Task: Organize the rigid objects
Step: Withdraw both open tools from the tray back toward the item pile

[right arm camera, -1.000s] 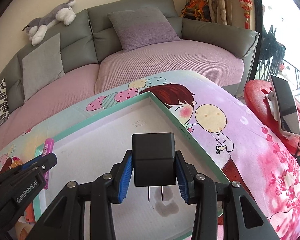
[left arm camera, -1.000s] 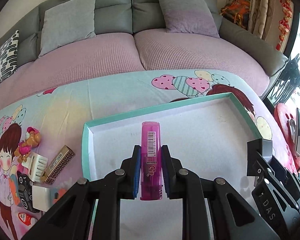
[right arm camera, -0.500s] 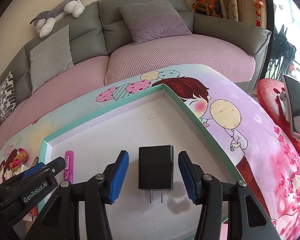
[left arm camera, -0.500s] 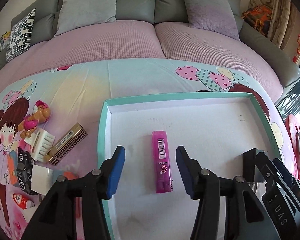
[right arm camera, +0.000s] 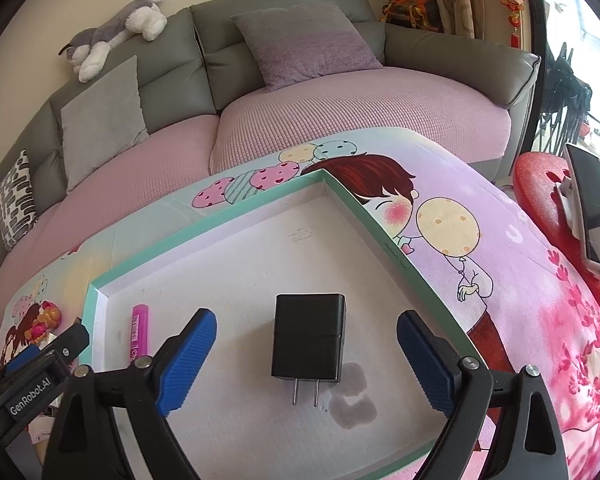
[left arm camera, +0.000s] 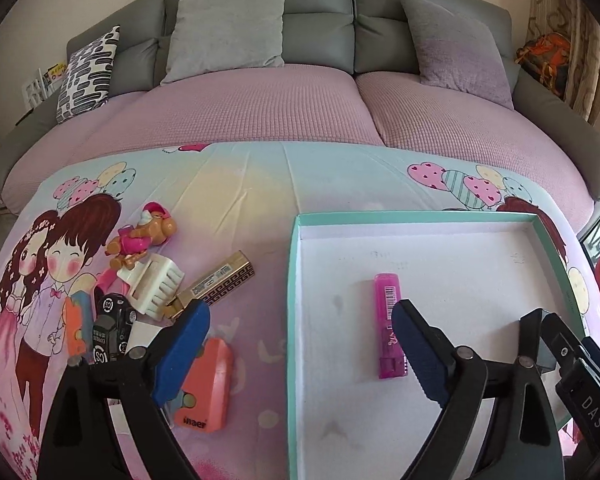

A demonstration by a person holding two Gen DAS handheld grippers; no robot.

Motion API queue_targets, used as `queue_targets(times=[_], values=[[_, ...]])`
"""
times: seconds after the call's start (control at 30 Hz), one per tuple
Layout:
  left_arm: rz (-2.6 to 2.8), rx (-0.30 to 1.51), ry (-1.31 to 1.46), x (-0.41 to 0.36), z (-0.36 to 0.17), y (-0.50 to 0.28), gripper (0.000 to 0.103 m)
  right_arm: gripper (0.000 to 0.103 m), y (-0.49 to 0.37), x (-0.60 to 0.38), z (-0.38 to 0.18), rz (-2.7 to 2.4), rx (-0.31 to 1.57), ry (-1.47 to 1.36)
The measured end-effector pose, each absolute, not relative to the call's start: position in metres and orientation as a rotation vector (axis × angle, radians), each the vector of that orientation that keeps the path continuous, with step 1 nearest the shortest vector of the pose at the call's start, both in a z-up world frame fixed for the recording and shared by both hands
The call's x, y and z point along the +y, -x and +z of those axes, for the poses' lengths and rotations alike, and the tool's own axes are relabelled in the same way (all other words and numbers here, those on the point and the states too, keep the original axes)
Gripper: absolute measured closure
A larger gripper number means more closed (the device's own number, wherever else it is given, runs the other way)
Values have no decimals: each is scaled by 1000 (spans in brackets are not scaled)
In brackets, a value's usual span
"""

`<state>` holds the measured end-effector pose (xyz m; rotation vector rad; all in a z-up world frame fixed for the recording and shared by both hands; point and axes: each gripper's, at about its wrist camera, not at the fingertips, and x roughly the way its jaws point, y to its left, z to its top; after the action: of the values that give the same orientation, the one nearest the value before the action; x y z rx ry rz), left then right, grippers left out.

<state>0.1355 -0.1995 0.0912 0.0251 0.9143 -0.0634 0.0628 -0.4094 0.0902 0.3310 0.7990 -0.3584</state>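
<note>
Lying between the released right tool [right arm camera: 306,360], black charger [right arm camera: 308,340], left tool [left arm camera: 300,344] released

Left hand-held gripper [left arm camera: 300,332] opened, pink lighter [left arm camera: 389,325] released, black charger [right arm camera: 309,340] released

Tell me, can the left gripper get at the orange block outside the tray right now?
Probably yes. The left gripper is open and empty, and the orange block lies uncovered just below its left finger, outside the tray.
</note>
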Motion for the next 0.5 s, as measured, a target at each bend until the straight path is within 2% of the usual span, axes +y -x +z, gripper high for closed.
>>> queue_targets(times=[0.1,0.17,0.5], values=[[-26,923,0,-187,87,-135,6,0,-63,-406,91,-347,791,-319],[8,915,5,-179,85,-132,3,0,-64,-403,93,-341,787,-309],[132,876,97,-124,90,-119,2,0,-68,-377,108,-249,779,-285]])
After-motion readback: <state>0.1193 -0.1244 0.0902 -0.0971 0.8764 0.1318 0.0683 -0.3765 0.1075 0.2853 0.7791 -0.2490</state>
